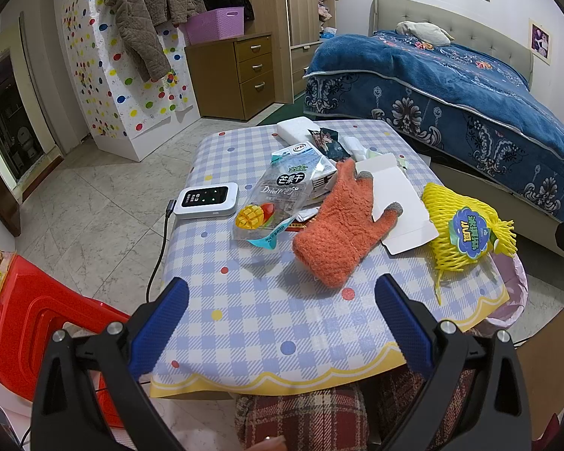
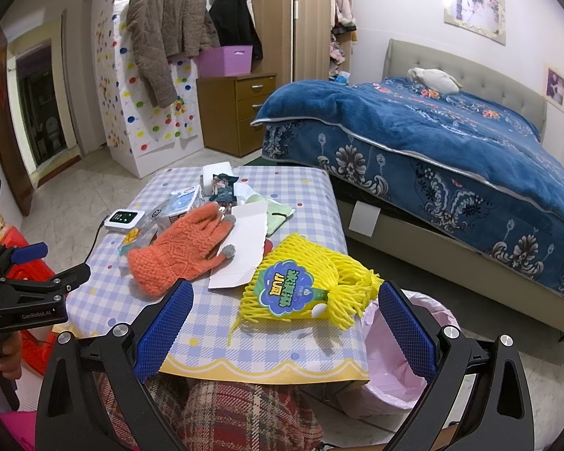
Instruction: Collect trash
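A small table with a blue checked cloth (image 1: 267, 323) (image 2: 214, 334) holds litter: a yellow foam fruit net (image 1: 466, 225) (image 2: 304, 289), a flat white card box (image 1: 398, 203) (image 2: 244, 248), a dried mango bag (image 1: 274, 203), a milk carton (image 1: 300, 154) and dark wrappers (image 1: 327, 139) (image 2: 223, 184). An orange glove (image 1: 338, 221) (image 2: 184, 248) lies in the middle. My left gripper (image 1: 282, 300) is open and empty over the near table edge. My right gripper (image 2: 285, 304) is open and empty just before the yellow net. A pink-lined bin (image 2: 398, 357) (image 1: 511, 293) stands at the table's right corner.
A white device (image 1: 208, 199) (image 2: 124, 220) with a cable lies at the table's left edge. A white pack (image 1: 297, 127) sits at the far edge. A red plastic stool (image 1: 37, 323) stands to the left, a blue bed (image 1: 470, 90) to the right. The left gripper (image 2: 30, 267) shows in the right view.
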Demonstrator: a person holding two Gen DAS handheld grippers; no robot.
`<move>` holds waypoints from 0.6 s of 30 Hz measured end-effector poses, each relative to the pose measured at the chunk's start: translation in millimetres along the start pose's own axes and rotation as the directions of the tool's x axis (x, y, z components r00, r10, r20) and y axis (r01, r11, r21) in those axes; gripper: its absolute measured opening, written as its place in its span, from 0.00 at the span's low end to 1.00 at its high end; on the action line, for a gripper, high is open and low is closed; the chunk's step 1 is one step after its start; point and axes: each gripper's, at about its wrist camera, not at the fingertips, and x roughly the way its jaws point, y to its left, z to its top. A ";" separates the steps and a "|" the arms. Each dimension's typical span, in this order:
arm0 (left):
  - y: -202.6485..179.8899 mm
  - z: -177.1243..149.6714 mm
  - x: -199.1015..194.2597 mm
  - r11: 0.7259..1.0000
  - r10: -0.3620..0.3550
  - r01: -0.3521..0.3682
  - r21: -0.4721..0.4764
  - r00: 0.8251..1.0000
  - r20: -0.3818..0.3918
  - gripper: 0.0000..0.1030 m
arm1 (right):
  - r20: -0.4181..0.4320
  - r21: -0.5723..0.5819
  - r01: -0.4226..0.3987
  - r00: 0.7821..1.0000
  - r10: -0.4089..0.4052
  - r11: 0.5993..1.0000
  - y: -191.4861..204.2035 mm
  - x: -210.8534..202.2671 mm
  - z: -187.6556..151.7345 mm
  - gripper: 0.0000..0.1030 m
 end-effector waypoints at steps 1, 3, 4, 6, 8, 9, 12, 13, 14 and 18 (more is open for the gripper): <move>0.2 0.0 0.2 1.000 0.000 0.000 0.000 1.000 0.000 0.93 | 0.000 0.000 0.000 1.000 0.000 1.000 0.2 0.0 0.1 0.95; 0.0 0.0 -0.1 1.000 0.001 -0.001 0.000 1.000 0.000 0.93 | 0.001 0.000 -0.001 1.000 0.001 1.000 1.8 0.6 1.1 0.95; 0.3 0.1 0.0 1.000 0.000 0.000 0.000 1.000 0.001 0.93 | 0.001 0.000 0.000 1.000 0.000 1.000 1.1 0.4 0.7 0.95; 0.7 0.1 0.3 1.000 0.000 0.000 0.000 1.000 0.001 0.93 | 0.001 0.000 0.000 1.000 0.000 1.000 -0.1 -0.8 0.9 0.95; 0.0 0.0 0.0 1.000 0.001 -0.001 0.000 1.000 0.001 0.93 | 0.001 0.000 0.000 1.000 0.000 1.000 0.7 -0.5 1.4 0.95; 0.0 0.0 0.0 1.000 0.000 0.000 0.000 1.000 0.000 0.93 | 0.002 0.000 -0.001 1.000 0.001 1.000 -0.2 -1.5 1.3 0.95; 0.0 0.1 0.0 1.000 0.001 -0.001 0.000 1.000 0.000 0.93 | 0.001 -0.002 -0.001 1.000 0.001 1.000 1.0 -0.7 1.9 0.95; 0.0 0.1 0.0 1.000 0.001 -0.001 0.000 1.000 0.000 0.93 | 0.001 -0.001 0.000 1.000 0.000 1.000 1.9 -0.1 2.2 0.95; 0.0 0.1 0.0 1.000 0.001 -0.001 0.000 1.000 0.000 0.93 | 0.001 -0.001 0.000 1.000 0.000 1.000 2.2 0.1 2.3 0.95; 0.8 0.2 0.3 1.000 0.001 -0.001 -0.001 1.000 0.000 0.93 | 0.000 -0.001 0.000 1.000 0.000 1.000 2.2 0.0 2.3 0.95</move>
